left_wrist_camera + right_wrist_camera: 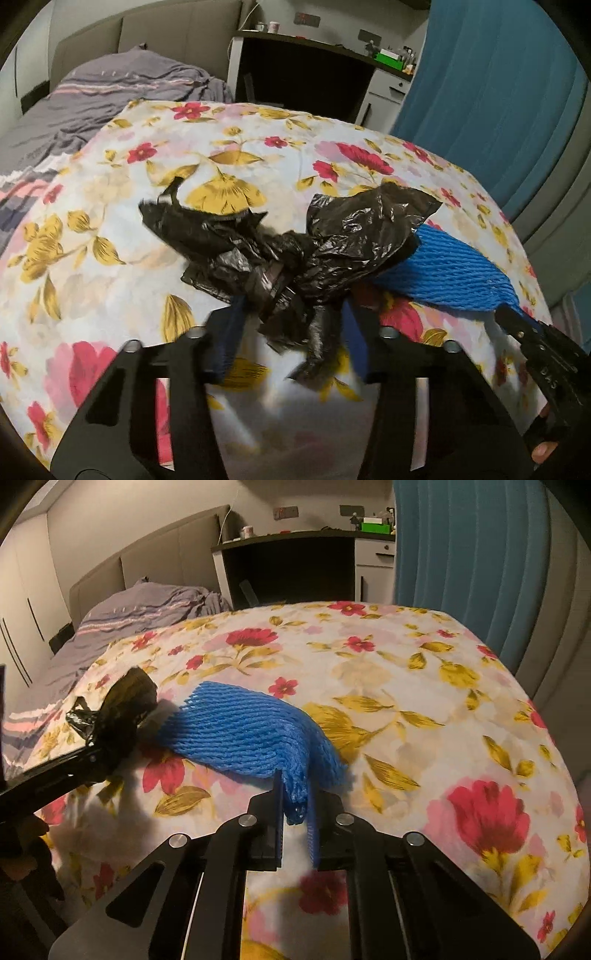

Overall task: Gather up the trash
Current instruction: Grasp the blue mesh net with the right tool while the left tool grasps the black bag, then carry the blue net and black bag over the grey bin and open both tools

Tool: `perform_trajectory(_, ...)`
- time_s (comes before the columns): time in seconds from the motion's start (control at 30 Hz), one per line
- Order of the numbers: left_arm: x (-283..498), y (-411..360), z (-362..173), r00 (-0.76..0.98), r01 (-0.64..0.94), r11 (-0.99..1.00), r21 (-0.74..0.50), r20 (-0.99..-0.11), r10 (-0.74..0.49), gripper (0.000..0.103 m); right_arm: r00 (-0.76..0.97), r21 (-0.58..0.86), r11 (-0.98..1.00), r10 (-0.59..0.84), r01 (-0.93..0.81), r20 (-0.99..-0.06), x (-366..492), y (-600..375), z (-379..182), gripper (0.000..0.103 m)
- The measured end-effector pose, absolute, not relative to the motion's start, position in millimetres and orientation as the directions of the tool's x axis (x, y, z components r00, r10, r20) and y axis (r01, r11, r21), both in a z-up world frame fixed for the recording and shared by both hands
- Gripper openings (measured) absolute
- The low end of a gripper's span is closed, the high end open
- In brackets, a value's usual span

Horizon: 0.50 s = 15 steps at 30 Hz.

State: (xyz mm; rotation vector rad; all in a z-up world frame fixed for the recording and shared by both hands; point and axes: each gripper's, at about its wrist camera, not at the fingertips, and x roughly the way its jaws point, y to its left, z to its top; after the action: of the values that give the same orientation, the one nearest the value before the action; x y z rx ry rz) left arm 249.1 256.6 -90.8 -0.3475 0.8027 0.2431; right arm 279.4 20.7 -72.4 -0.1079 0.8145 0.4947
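- Black plastic bag (291, 251): thin, glossy, heavily crinkled film, bunched at its middle into a twisted neck with two ragged lobes flaring to the left and right. It lies on the floral cloth, its right lobe overlapping the near end of the blue net.
- Left gripper (291, 332): matt black linkage arms with round silver pins and blue pads. The jaws stand partly spread on either side of the bag's twisted neck; whether the pads press on the film cannot be told through the blur.
- Blue foam net (255, 731): soft, ribbed mesh sleeve, flattened into a fan shape with a frayed far-left edge. It rests on the cloth just right of the bag, narrowing to a gathered tail at the near end.
- Right gripper (297, 812): same black build, jaws pressed together and pinching the net's gathered tail.
- Floral cloth (424, 709): smooth white fabric printed with red flowers and mustard leaves, draped over a rounded surface.
- Grey bedding (122, 85): rumpled striped fabric, far left.
- Teal curtain (461, 554): pleated, far right.
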Motion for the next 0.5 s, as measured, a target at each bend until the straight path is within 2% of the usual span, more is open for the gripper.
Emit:
perform_trajectory(0.1,246.5,251.1,-86.4,0.681,-0.322,0.925,-0.201,-0.728,0.079,0.033,0.597,0.092,0.882,0.386,-0.462,-0.703,272.1,11.7,-62.4,0.012)
perform_trajectory(0.17,242.4,245.8,-81.3,0.69,-0.31,0.931,-0.19,-0.719,0.083,0.032,0.614,0.084,0.882,0.389,-0.464,-0.687,265.2,4.6,-54.2,0.012)
perform_trajectory(0.5,203.8,196.0,-34.7,0.774,-0.216,0.968,-0.124,-0.626,0.092,0.031,0.682,0.045,0.894,0.372,-0.446,-0.63,229.5,-43.4,-18.0,0.011)
